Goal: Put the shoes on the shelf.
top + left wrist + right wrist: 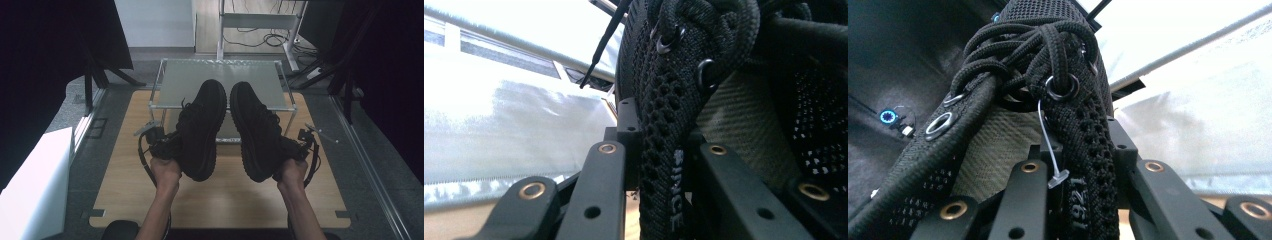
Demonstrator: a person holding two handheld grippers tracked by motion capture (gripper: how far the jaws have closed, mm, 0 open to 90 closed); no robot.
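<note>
Left gripper (167,145) clamps your left shoe (202,127), right gripper (290,150) the right shoe (255,130) (collars pinched); both are lifted, still unplaced on rack (172,80).

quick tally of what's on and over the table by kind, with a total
black shoes: 2, left shoe and right shoe, each held up by its collar
claws: 2, left claw and right claw
shelf rack: 1, with a frosted top
total: 5
</note>
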